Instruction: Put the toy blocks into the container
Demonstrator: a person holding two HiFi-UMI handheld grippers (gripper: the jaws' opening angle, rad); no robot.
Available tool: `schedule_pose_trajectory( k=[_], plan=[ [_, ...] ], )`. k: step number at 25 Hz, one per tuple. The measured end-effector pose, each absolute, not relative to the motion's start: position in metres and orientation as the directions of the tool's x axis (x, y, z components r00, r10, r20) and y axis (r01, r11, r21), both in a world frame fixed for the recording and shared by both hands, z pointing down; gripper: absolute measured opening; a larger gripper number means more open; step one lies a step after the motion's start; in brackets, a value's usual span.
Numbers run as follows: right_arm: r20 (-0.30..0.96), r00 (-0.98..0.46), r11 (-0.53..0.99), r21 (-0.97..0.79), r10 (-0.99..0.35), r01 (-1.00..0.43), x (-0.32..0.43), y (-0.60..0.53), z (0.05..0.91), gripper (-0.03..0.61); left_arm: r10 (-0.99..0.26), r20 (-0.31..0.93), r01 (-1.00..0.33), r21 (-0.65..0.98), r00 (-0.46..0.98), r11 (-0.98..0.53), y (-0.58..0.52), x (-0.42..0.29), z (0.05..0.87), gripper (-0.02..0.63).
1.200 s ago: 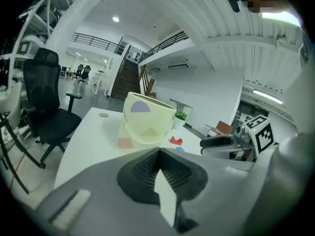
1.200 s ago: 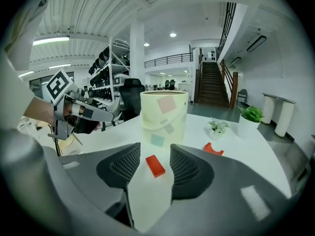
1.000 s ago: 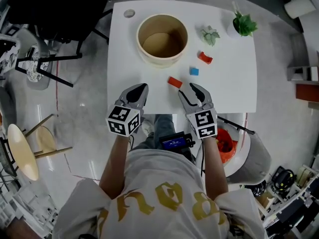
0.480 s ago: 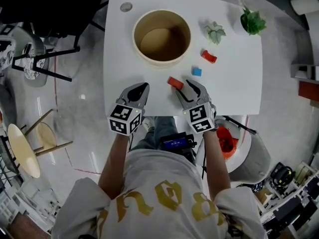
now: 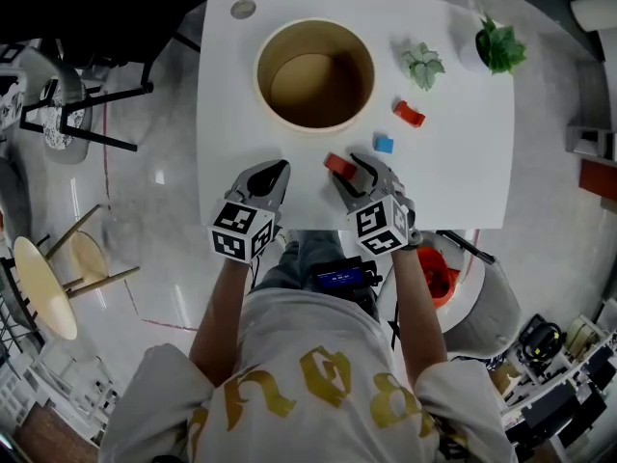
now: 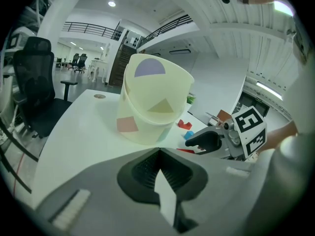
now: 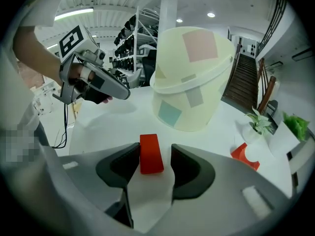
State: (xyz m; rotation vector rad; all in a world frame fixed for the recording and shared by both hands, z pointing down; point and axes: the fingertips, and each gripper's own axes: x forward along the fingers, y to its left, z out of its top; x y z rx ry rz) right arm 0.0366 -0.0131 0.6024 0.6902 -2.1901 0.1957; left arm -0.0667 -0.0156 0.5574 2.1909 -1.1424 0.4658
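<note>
A flat red block (image 5: 338, 165) (image 7: 150, 154) lies on the white table (image 5: 236, 114), just in front of the round cream container (image 5: 314, 73) (image 7: 192, 77) (image 6: 152, 104). My right gripper (image 5: 349, 171) (image 7: 153, 154) is open, with one jaw on each side of that block; the left jaw is at its edge and the right jaw stands a little off. A blue block (image 5: 384, 145) (image 6: 189, 134) and a red arch block (image 5: 409, 114) (image 7: 242, 154) lie farther right. My left gripper (image 5: 269, 176) (image 6: 158, 152) hovers shut and empty near the front edge.
Two small potted plants (image 5: 422, 66) (image 5: 499, 46) stand at the table's back right. A round grommet (image 5: 243, 9) sits at the back left corner. A black office chair (image 5: 77, 27) is left of the table, and a wooden stool (image 5: 43, 287) stands on the floor.
My right gripper has moved forward and left until its open jaws flank the flat red block. The left gripper has stayed where it was.
</note>
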Motion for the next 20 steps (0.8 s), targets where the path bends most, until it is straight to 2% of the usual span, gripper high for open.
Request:
schedule_pose_trajectory(
  k=[8,13,20],
  plan=[
    [0.755,-0.547,0.845,0.015,-0.36,-0.535,0.033,-0.015,0.611,0.222,-0.603,0.561,-0.824,0.366,0.567,-0.434,-0.02,-0.069,0.561,0.0],
    [0.763,-0.556,0.839,-0.033,-0.33,-0.543,0.031,-0.011,0.614,0.179,-0.594,0.562,-0.817,0.372,0.576,-0.441,-0.019,-0.068,0.562,0.0],
    [0.765,-0.539,0.824,-0.019,-0.352,-0.566,0.029,-0.012,0.61,0.176,-0.599,0.542,-0.807,0.368,0.59,-0.462,-0.023,-0.067,0.552,0.0]
  ],
)
